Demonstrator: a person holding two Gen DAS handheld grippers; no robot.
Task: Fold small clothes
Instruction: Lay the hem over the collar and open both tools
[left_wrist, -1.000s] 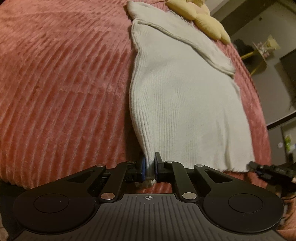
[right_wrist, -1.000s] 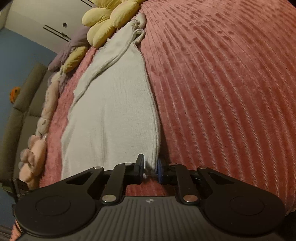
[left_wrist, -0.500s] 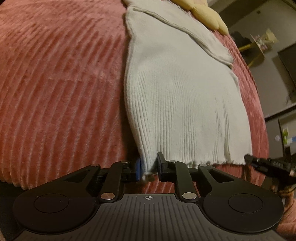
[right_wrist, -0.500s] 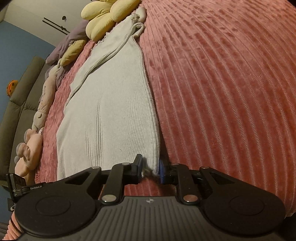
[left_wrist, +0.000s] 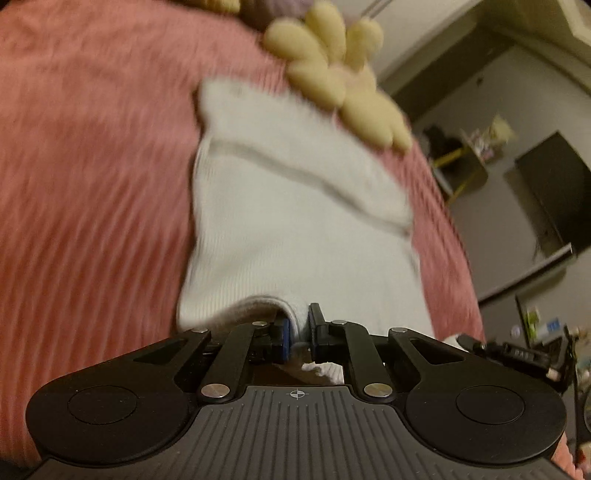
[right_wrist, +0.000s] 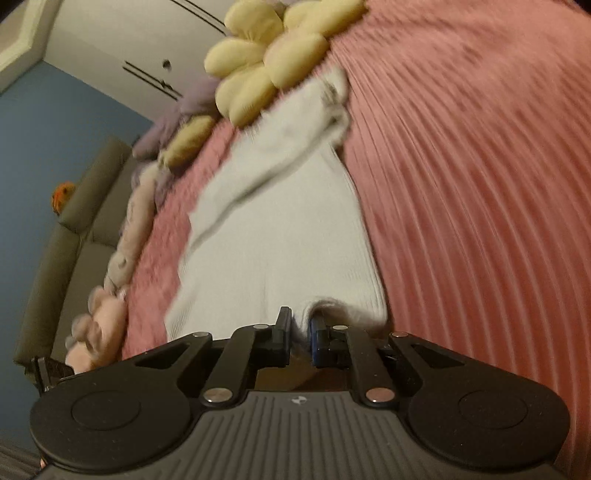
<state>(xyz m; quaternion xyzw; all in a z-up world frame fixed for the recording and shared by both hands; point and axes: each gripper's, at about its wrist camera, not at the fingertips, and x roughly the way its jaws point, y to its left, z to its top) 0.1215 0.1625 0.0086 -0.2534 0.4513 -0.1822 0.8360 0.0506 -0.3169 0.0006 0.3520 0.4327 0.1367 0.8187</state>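
Note:
A white ribbed knit garment (left_wrist: 295, 221) lies lengthwise on the pink ribbed bedspread (left_wrist: 92, 184), one sleeve folded across its far end. My left gripper (left_wrist: 300, 325) pinches the near left hem corner, its jaws closing tight on the cloth. The hem curls up off the bed there. In the right wrist view the same garment (right_wrist: 280, 229) runs away from me. My right gripper (right_wrist: 299, 325) pinches the near right hem corner, jaws closing on the fabric, which is lifted too. Both views are motion-blurred.
A yellow flower cushion (left_wrist: 343, 85) sits at the garment's far end, also seen as cushion (right_wrist: 266, 62). Plush toys (right_wrist: 103, 325) line the bed's left edge beside a grey sofa (right_wrist: 55, 258). A dark screen (left_wrist: 554, 184) and shelves stand off the bed's right side.
Both grippers have risen and moved toward the far end with the hem corners held. The near hem has come off the bedspread and curls over. The cushion now appears lower in both views.

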